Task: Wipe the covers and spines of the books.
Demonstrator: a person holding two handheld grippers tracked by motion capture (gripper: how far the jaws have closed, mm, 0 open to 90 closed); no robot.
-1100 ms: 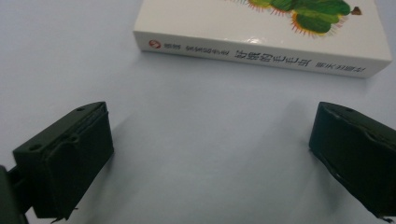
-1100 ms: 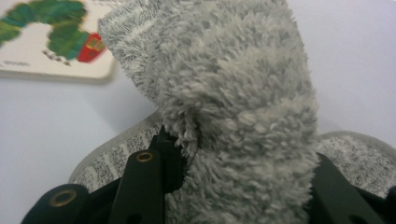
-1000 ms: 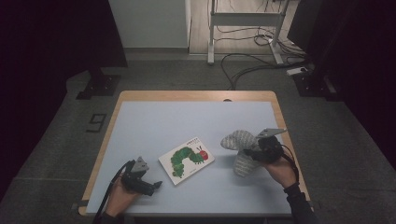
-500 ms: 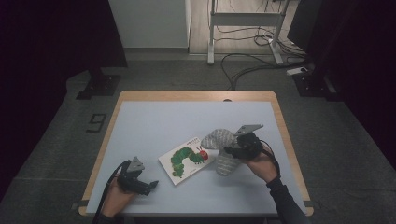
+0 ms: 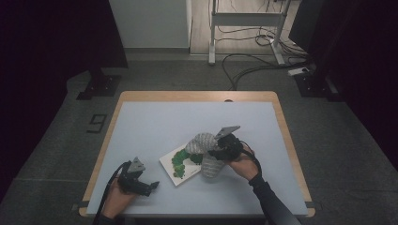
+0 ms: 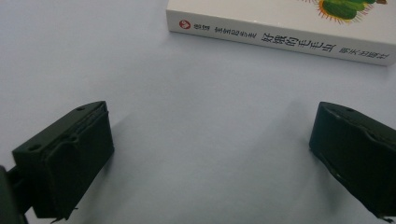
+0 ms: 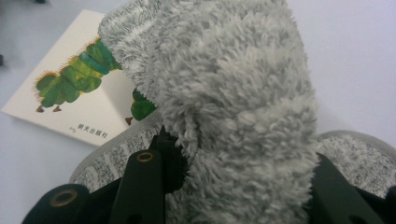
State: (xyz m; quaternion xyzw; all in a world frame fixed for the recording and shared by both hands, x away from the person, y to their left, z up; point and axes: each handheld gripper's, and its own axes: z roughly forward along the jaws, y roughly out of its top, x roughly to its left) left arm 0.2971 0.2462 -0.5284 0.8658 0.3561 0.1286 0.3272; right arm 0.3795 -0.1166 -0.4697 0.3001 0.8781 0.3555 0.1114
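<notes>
A grey fluffy slipper (image 5: pixel 205 149) hangs in my right gripper (image 5: pixel 220 152), whose jaws are shut on its furry upper. It hovers just over the right end of a white picture book (image 5: pixel 178 165) with a green caterpillar on the cover. The right gripper view has the slipper (image 7: pixel 224 93) bulging up between the black jaws of the right gripper (image 7: pixel 233 186), with the book (image 7: pixel 70 98) behind at left. My left gripper (image 5: pixel 151 186) rests near the table's front left, open and empty. The left gripper view looks between the wide-apart jaws of the left gripper (image 6: pixel 210 158) at the book's spine (image 6: pixel 280 39).
The pale blue table (image 5: pixel 187 117) has a wooden rim and stands on a grey floor. Cables and a metal stand (image 5: pixel 244 33) lie beyond the far edge. A person's forearms come in from the bottom.
My right hand has carried the slipper leftward from the table's right side to the book's right end. The left gripper has stayed where it was.
</notes>
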